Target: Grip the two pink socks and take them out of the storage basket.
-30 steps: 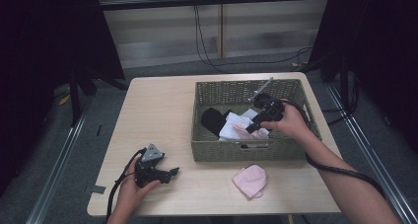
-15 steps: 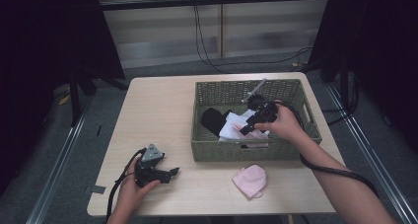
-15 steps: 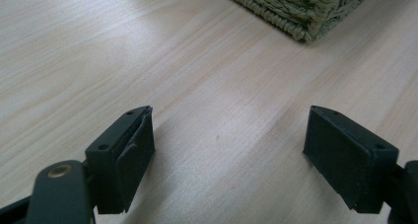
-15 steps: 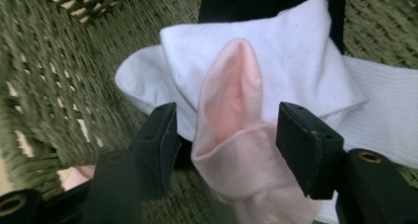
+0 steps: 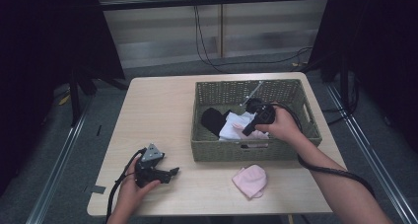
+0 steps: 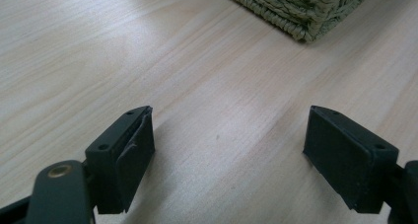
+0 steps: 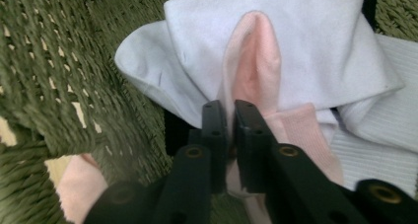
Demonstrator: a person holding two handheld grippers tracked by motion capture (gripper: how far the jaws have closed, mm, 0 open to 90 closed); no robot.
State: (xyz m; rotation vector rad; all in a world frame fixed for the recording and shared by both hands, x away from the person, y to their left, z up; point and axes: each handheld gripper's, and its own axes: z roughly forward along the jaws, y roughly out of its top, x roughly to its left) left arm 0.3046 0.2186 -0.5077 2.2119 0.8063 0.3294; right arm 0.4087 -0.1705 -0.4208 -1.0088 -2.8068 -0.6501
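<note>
Since the previous frames, the right tongs (image 5: 248, 129) have dipped from above the basket's middle toward its near wall, while the left tongs (image 5: 173, 171) have stayed parked on the tabletop (image 5: 157, 110). Right tongs, seen in their own view (image 7: 230, 116), are pinched nearly closed on a fold of pale pink sock (image 7: 256, 71), presumably to lift it out of the woven basket (image 5: 207, 152). That sock lies atop white socks (image 7: 315, 41) inside the basket, against the near wall; a black garment (image 5: 213, 119) sits just beside them to the left. A second pink sock (image 5: 250, 180) rests on the tabletop just in front of the basket, which suggests a pair is being gathered there. Left tongs stand wide apart and empty (image 6: 229, 152), hovering low over bare wood, likely waiting.

Materials: the basket is olive-green wicker with a coarse, open weave and a slot handle; the socks are soft knit, the white ones partly ribbed; the tabletop is smooth, pale wood grain; the jaws are matt black blocks.
</note>
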